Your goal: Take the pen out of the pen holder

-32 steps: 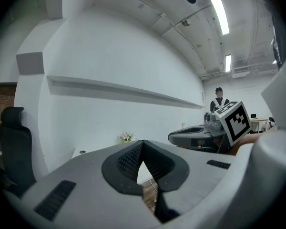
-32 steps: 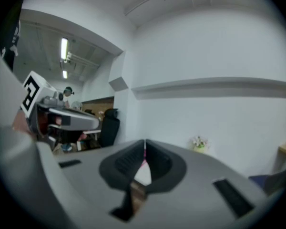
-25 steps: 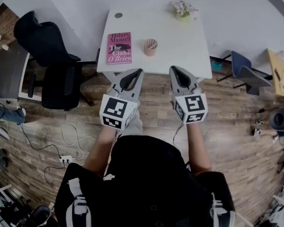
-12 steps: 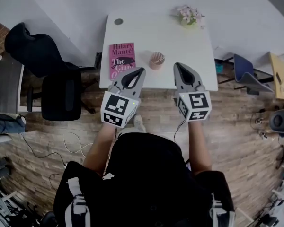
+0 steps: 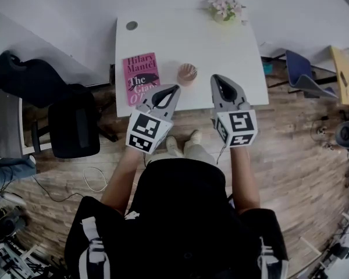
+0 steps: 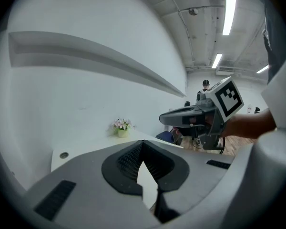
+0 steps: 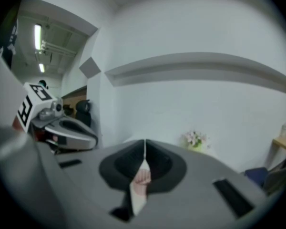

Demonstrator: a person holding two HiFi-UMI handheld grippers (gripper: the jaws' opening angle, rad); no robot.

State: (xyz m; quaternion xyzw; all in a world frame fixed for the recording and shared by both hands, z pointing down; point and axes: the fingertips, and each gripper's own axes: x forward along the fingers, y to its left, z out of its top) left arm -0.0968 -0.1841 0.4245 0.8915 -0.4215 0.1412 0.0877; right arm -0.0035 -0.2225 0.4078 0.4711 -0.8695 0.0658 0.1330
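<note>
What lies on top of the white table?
A pink book, a pen holder, a flower pot and a round grey disc. The left gripper and the right gripper hide part of its near edge.

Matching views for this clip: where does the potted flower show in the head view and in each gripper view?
Head view: potted flower at the top, right of centre, near the table's far right corner.
Left gripper view: potted flower left of centre, a little below mid-height.
Right gripper view: potted flower right of centre, below mid-height.
Shared landmark: the white table it stands on.
</note>
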